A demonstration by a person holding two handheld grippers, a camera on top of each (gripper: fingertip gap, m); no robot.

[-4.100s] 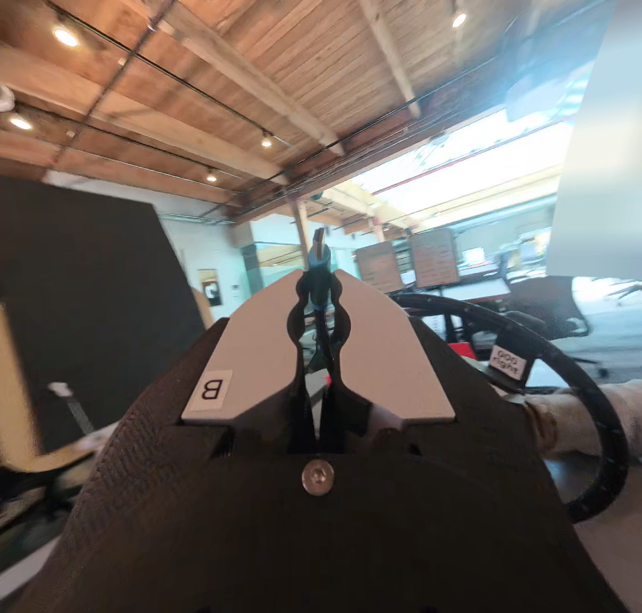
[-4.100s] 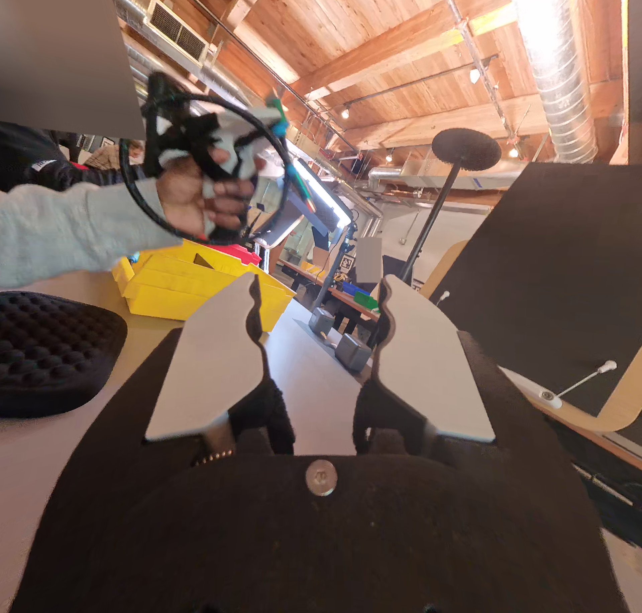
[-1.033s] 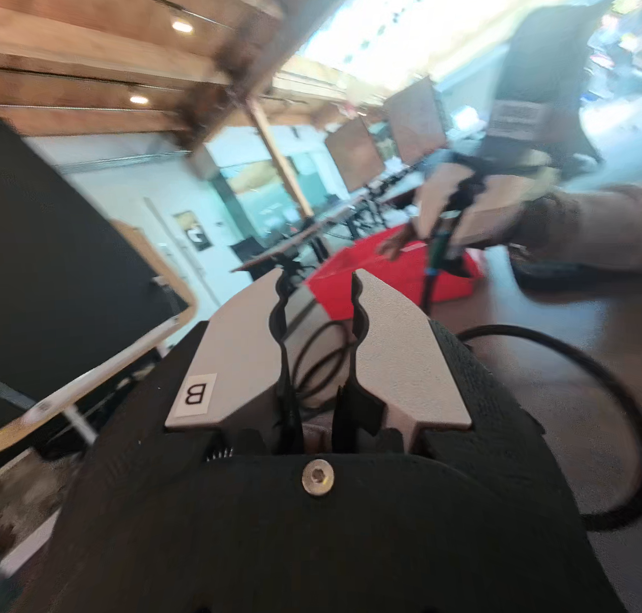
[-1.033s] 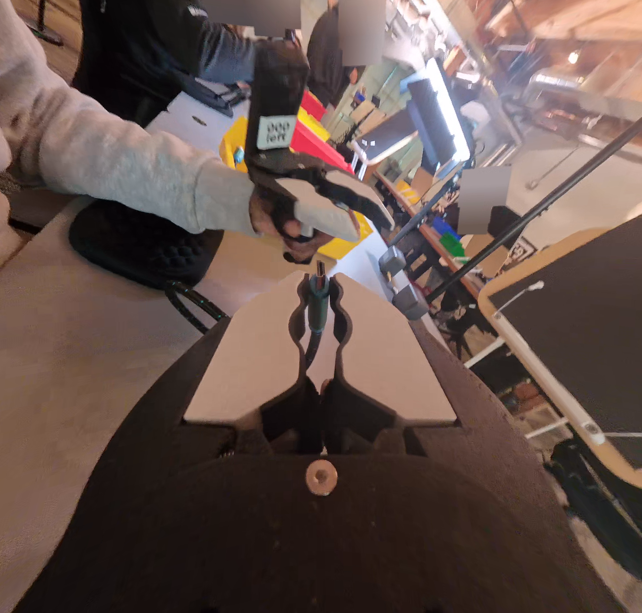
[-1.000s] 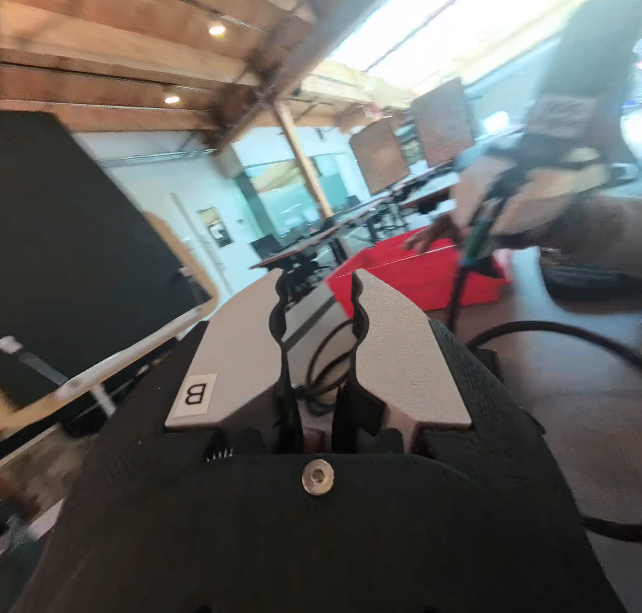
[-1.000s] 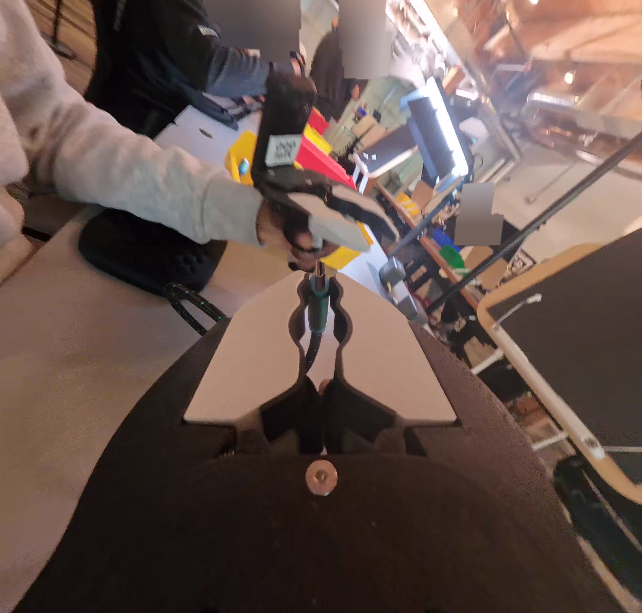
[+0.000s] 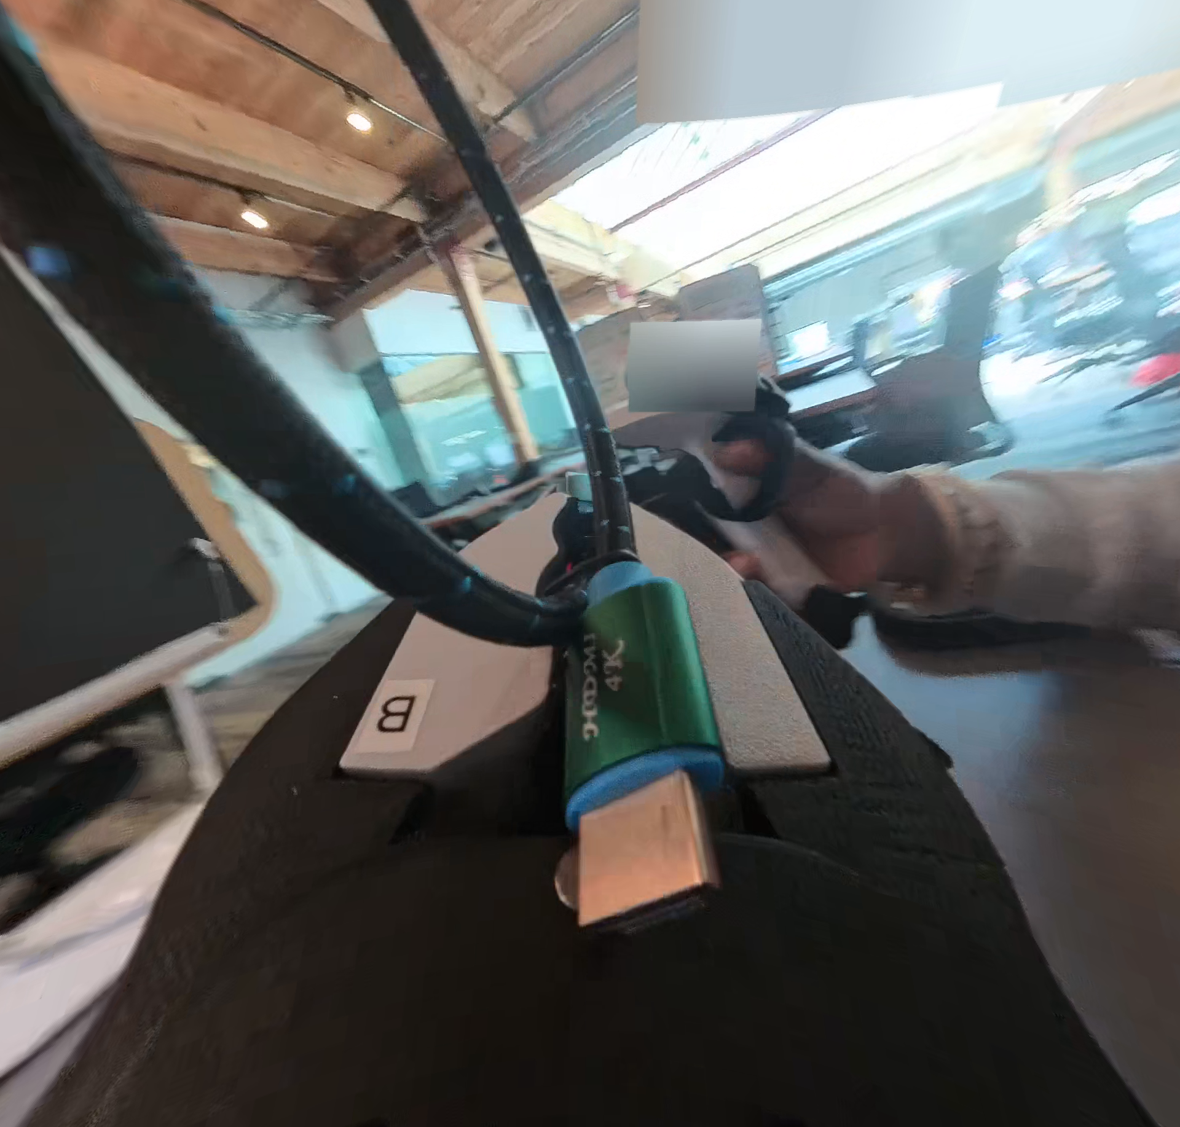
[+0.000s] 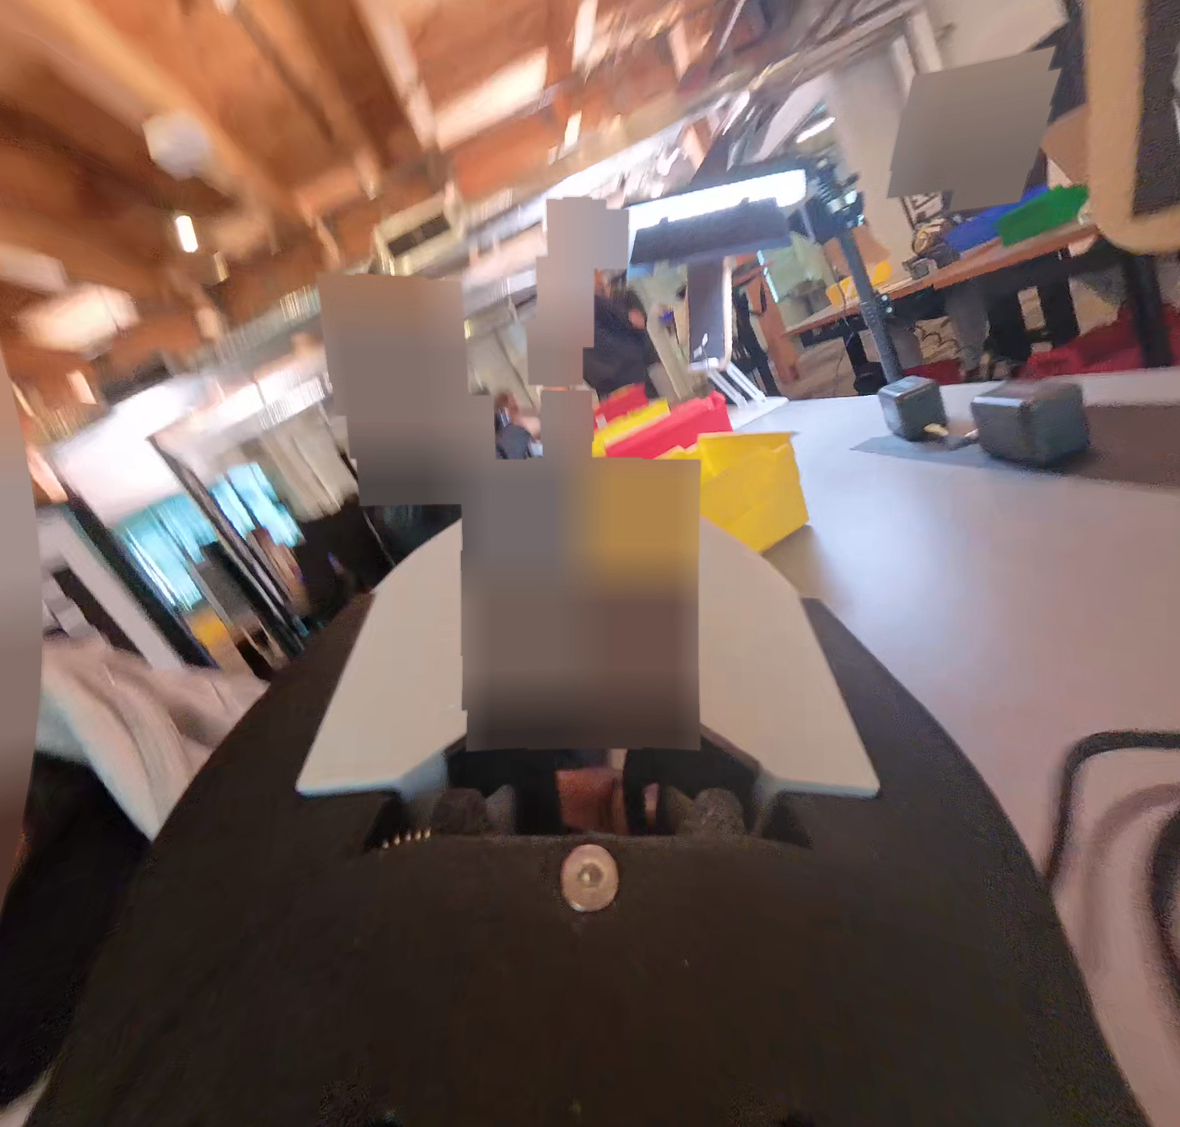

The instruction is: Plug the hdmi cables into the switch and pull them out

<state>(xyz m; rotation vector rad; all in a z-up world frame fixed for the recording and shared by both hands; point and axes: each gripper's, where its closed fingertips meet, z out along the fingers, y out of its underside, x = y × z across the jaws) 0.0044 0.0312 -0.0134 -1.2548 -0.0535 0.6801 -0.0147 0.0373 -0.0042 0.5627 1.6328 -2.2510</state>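
Left wrist view, green plug (image 7: 638, 681) over tool, right wrist view, yellow bin (image 8: 753, 490)

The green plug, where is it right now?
In the left wrist view, the green plug lies on top of the left hand-held gripper, over the gap between its grey fingers, metal tip toward the camera, with its black cable looping upward.

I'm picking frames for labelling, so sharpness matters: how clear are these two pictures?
Left wrist view: the green HDMI plug and left gripper are fairly sharp, the person's hand and background smeared, the windows blown out. Right wrist view: motion blur throughout, and a mosaic patch hides the right gripper fingertips; the yellow bin stays readable.
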